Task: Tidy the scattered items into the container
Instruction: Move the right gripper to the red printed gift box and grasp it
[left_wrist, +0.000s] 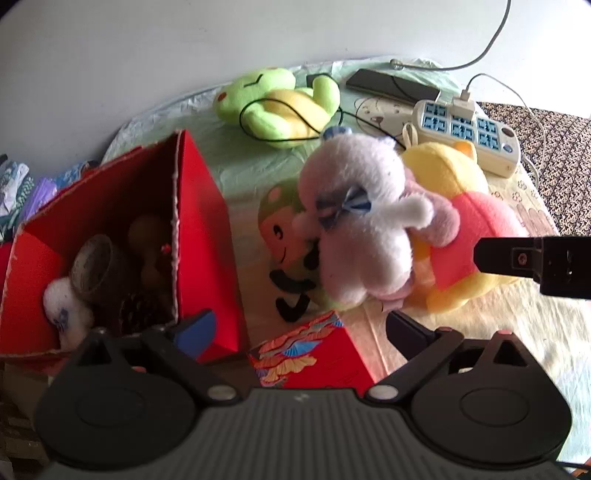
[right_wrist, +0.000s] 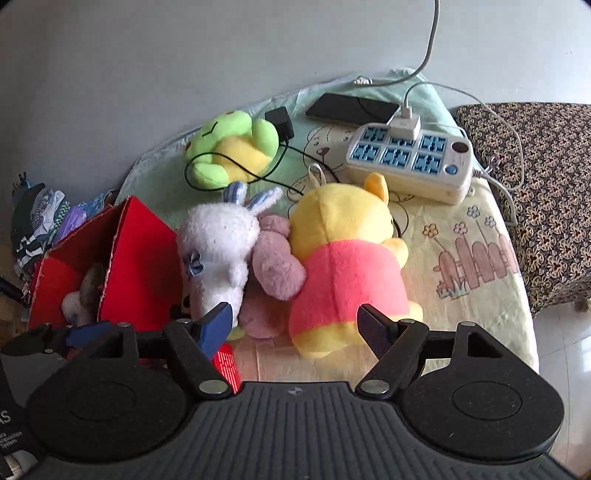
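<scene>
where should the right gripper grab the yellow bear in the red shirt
Grip the yellow bear across its red-shirted back, coming from above on the near side. It lies with its back toward the open right gripper, and the right flank is free, while the pink plush presses its left.

White plush rabbit (left_wrist: 354, 218) lies beside the open red box (left_wrist: 199, 236).

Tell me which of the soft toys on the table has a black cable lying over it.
The green frog plush, far from both grippers: a black cable loops across its yellow belly. The other toys carry none.
</scene>
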